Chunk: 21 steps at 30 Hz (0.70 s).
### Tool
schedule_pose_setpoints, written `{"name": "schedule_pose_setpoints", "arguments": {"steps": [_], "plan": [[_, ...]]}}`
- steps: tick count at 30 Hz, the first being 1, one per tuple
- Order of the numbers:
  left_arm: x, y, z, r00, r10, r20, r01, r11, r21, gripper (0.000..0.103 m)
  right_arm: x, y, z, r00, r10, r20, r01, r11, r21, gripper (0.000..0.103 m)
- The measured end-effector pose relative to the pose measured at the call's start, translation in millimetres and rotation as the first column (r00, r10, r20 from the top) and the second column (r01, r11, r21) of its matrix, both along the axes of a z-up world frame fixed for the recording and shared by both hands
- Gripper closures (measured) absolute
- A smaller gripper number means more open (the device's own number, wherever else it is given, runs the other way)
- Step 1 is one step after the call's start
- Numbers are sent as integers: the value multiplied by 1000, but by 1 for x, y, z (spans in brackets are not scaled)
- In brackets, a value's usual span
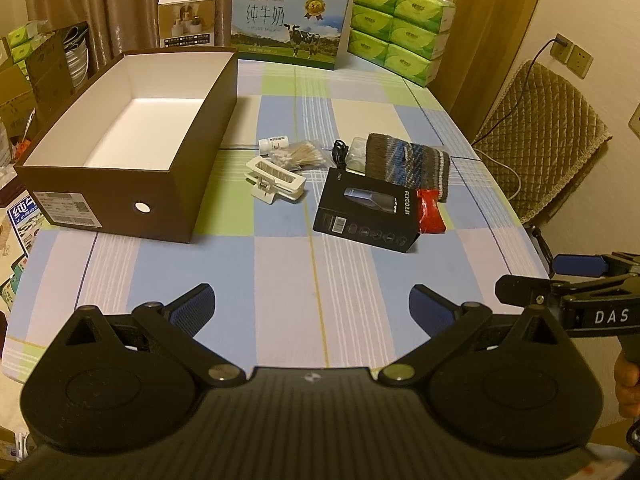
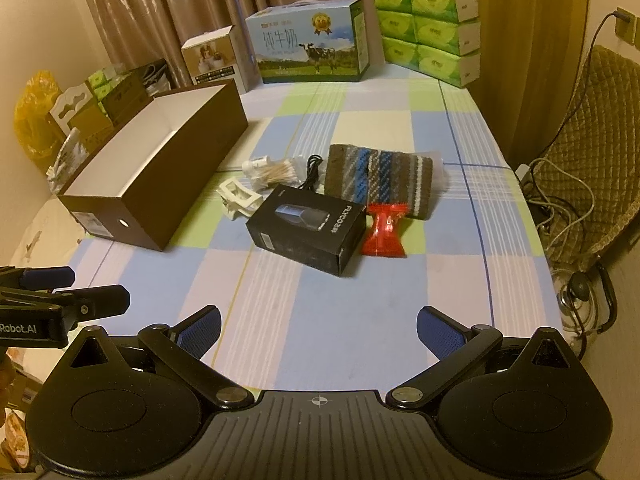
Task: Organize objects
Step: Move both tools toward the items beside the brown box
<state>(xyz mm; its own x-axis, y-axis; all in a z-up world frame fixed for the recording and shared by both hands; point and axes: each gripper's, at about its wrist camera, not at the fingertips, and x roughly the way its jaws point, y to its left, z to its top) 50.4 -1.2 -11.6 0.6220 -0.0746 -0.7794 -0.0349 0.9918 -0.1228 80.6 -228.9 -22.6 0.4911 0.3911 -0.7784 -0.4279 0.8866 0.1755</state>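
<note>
Here my left gripper (image 1: 312,308) and right gripper (image 2: 319,330) both gape wide, holding nothing, level above the checked tablecloth (image 1: 360,280).

I am working in a home, in what is looking like a living or dining room. A checked cloth (image 1: 360,264) is covering the desk, and brown curtains (image 1: 120,4) are hanging behind it. Household stock is standing along the far edge: a milk carton (image 1: 290,26) with a cow on it and stacked green tissue packs (image 1: 400,28). A chair with a quilted cover (image 1: 544,136) is sitting beside the desk, under wall sockets (image 1: 570,54) with a cable plugged in.
</note>
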Motion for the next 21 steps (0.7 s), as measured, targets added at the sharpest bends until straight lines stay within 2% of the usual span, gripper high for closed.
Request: {"name": "schedule_pose_setpoints", "arguments": {"steps": [12, 21], "plan": [[25, 0, -8, 999, 20, -35, -20, 1000, -4, 1, 32, -9, -9, 1000, -11, -12, 11, 1000, 9, 2], [60, -18, -22, 997, -8, -71, 8, 1000, 5, 1, 67, -31, -32, 999, -51, -20, 51, 999, 4, 2]]}}
